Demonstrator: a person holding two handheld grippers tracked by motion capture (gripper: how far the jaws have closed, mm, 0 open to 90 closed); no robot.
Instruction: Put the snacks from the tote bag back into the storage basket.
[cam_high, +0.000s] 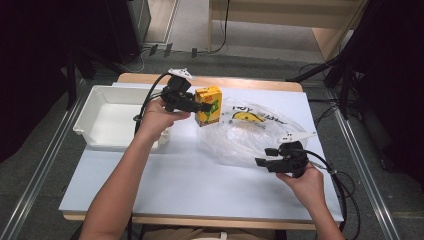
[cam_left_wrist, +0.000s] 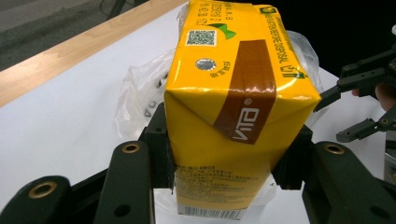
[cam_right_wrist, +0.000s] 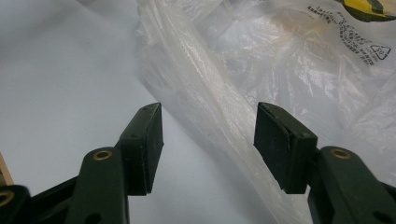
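Note:
A yellow drink carton (cam_high: 208, 105) with a brown stripe is held upright near the back middle of the white table (cam_high: 190, 175). My left gripper (cam_high: 201, 106) is shut on the carton (cam_left_wrist: 233, 107), its black pads (cam_left_wrist: 159, 154) pressing both sides. A clear plastic bag (cam_high: 250, 132) with yellow print lies crumpled to the carton's right. My right gripper (cam_high: 266, 156) stands open at the bag's near right edge. In the right gripper view a fold of the bag (cam_right_wrist: 224, 121) runs between the parted pads (cam_right_wrist: 144, 144) of that gripper (cam_right_wrist: 208, 147), with no pad pressing on it.
A white rectangular tray (cam_high: 95, 137) sits at the table's left side, with nothing in it. The table's wooden edge (cam_high: 235, 82) runs along the back. Dark stands and cables flank the table on the floor.

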